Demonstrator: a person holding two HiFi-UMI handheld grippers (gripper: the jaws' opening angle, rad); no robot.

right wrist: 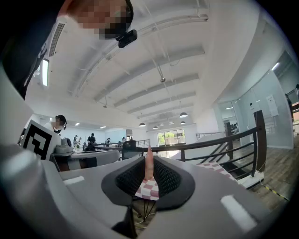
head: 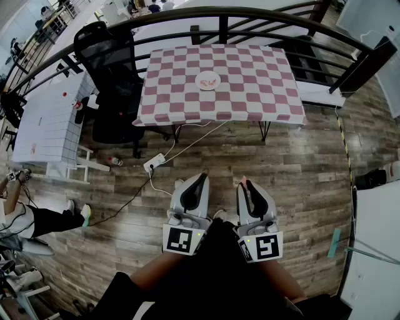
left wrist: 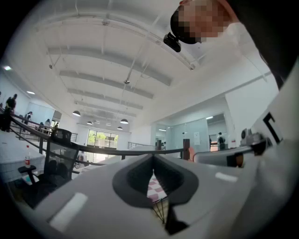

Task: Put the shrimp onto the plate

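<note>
Right claw (head: pixel 251 187) was tucked in low against the person's body, pointing forward over the floor, and it was clamped on a pink shrimp (right wrist: pixel 148 164). The piece stood upright between the jaws, its tip poking up past them. Left claw (left wrist: pixel 153 161) sat just beside it on the left, level with it and aimed the same way. Its jaws were pressed together at the tips with nothing held, only a sliver of checked cloth showing through the gap lower down. Both forearms were drawn back close to the torso, the marker cubes facing up at the head camera.

Ahead of the claws, on the wooden floor, a white power strip (head: pixel 154 163) lay a little to the left of the left claw, its cables trailing off. Further ahead stood the table (head: pixel 250 87) in its pink-and-white checked cloth, well apart from both claws. The plate (head: pixel 208 88) rested near the middle of it, straight ahead, with pink pieces (head: pixel 208 78) lying on it. Left of the table was a black office chair (head: pixel 106 69), and beyond it all ran a dark railing (head: pixel 219 12).
</note>
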